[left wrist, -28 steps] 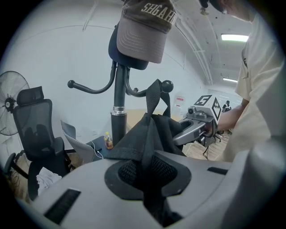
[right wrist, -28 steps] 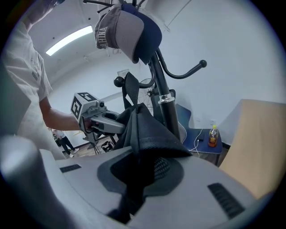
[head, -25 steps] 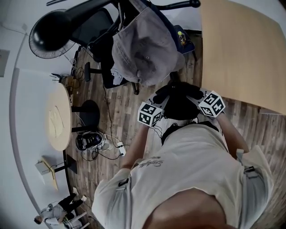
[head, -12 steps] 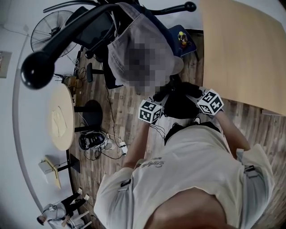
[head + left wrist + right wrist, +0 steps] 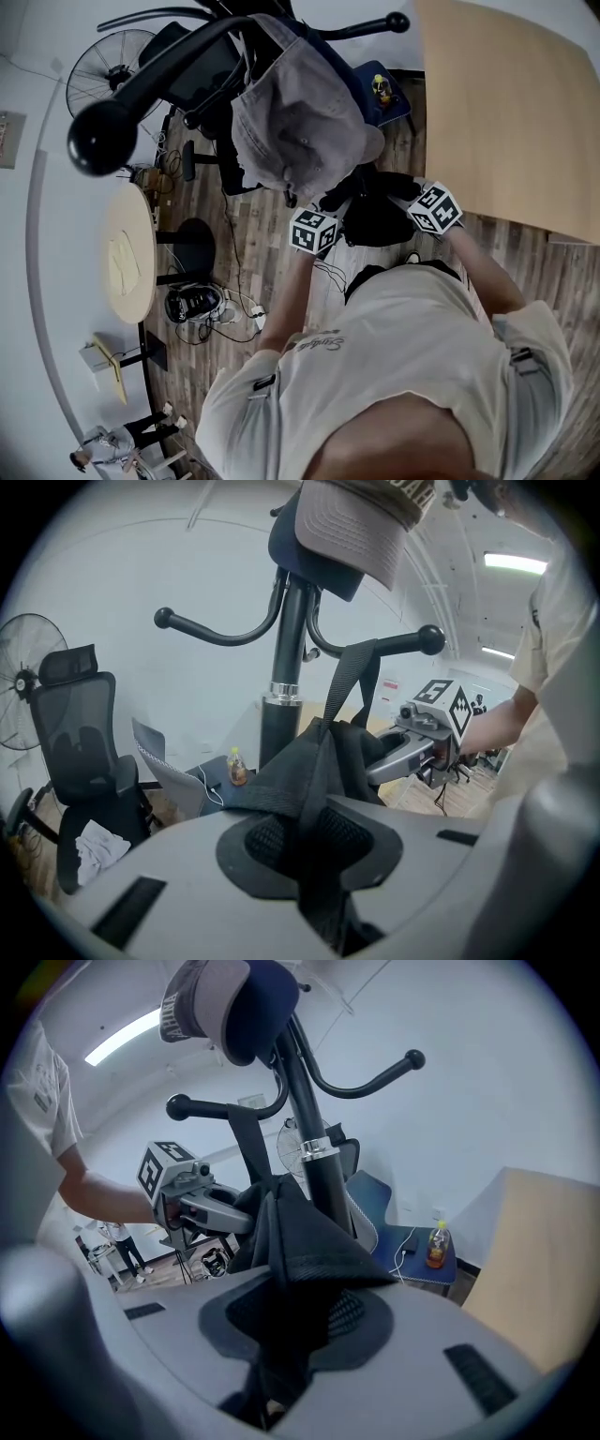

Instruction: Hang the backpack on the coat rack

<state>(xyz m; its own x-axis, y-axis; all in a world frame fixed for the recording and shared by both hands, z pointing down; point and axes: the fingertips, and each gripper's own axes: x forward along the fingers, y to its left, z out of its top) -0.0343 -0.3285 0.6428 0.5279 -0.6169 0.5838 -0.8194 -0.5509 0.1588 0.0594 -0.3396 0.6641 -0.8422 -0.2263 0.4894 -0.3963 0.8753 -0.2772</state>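
Position: you stand just beside the black metal coat rack (image 5: 284, 658), with both grippers pointed toward its pole. A grey peaked cap (image 5: 352, 527) sits on top of the rack.

The black fabric backpack (image 5: 375, 220) hangs bunched between your two grippers, close against the rack's pole and below its curved arms. Its black webbing strap (image 5: 349, 682) runs up from the bag in a loop. The top of the loop meets the rack's knob-tipped hook arm (image 5: 403, 644). You cannot tell from any view whether the arm carries the weight.

Left gripper (image 5: 314, 836): the jaws pinch a fold of the backpack, and the fabric rises in a ridge out of the pads.

Right gripper (image 5: 300, 1321): the jaws are opening, with a peaked fold of the backpack standing between them and filling the gap.

The grippers face each other across the bag, one on either side of the rack's pole, and each shows in the other's view.

Beyond the rack stands a black mesh office chair (image 5: 80, 752). A small bottle (image 5: 437, 1244) stands on a blue seat (image 5: 422, 1265) near the rack's base. A pale wooden tabletop (image 5: 511, 103) lies just beside the rack, on your right-hand side.
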